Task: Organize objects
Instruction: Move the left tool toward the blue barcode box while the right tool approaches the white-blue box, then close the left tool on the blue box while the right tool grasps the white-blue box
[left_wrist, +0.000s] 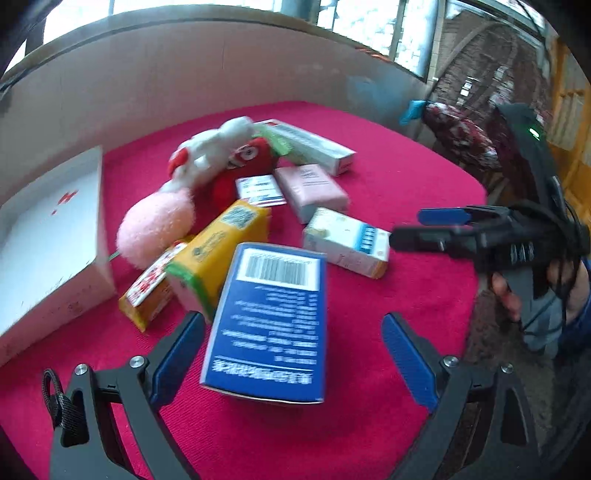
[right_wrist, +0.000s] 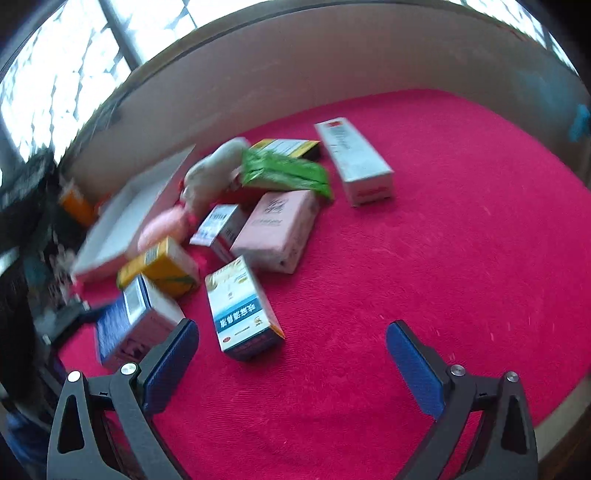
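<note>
From the left wrist we see our left claw (left_wrist: 291, 343) spread wide around the blue box (left_wrist: 269, 321) on the red counter (left_wrist: 406, 192), pads not touching, so closing comes next; from the right wrist, our right claw (right_wrist: 291, 362) hangs open and empty near a white box (right_wrist: 242, 306).

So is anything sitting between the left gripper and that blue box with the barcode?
Nothing visible. The blue rectangular cardboard box with the barcode already lies between the open fingers of the left gripper; neither pad touches it. The yellow carton crowds its left edge.
</note>
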